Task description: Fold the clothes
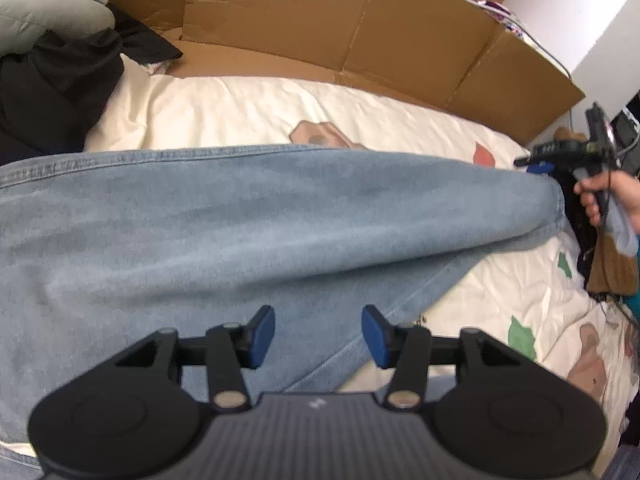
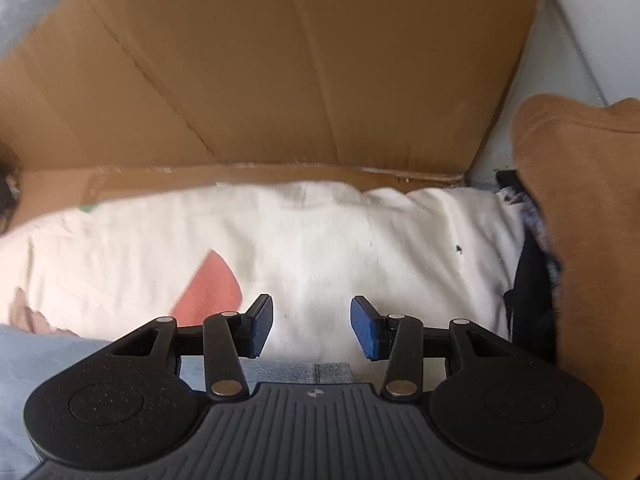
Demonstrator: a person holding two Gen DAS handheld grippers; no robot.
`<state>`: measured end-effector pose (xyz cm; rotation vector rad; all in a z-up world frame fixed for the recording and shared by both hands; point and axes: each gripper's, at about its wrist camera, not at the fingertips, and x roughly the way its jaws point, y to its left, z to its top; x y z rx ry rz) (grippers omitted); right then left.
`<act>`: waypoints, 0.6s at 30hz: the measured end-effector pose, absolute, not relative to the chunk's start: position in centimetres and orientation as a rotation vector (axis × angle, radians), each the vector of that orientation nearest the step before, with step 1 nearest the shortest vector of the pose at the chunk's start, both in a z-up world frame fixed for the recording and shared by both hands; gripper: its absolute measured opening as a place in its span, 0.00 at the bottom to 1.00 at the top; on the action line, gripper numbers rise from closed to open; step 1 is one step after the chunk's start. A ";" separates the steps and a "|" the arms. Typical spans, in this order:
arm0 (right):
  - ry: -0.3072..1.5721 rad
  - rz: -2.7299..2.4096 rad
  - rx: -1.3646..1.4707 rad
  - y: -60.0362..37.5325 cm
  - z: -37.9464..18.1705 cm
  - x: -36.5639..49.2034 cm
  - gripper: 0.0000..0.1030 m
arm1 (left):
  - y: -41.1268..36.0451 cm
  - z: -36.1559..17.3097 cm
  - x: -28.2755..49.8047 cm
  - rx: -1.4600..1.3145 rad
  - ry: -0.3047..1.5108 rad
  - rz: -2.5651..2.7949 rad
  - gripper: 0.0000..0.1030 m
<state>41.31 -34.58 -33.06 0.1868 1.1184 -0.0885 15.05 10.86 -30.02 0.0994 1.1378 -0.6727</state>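
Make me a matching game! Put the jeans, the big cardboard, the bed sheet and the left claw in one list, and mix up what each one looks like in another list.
Things:
1. jeans
2. cardboard
3. bed sheet
4. left claw

Looks:
A. brown, standing behind the bed
B. open, holding nothing
C. light blue, lying across the bed
D. cream with coloured shapes

Pairs: 1-C, 2-A, 3-D, 4-B
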 end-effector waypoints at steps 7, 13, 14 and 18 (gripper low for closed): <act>1.175 -0.104 0.181 -34.4 -33.7 38.3 0.49 | 11.3 -30.4 14.8 0.088 1.132 -0.651 0.50; 1.165 -0.089 0.294 -34.9 -33.6 34.6 0.54 | 11.8 -30.4 14.9 0.080 1.130 -0.634 0.50; 1.160 -0.086 0.312 -34.9 -33.5 34.0 0.54 | 11.9 -30.4 14.8 0.080 1.131 -0.632 0.50; 1.146 -0.061 0.305 -34.4 -33.5 32.1 0.58 | 12.1 -30.7 14.4 0.086 1.142 -0.625 0.50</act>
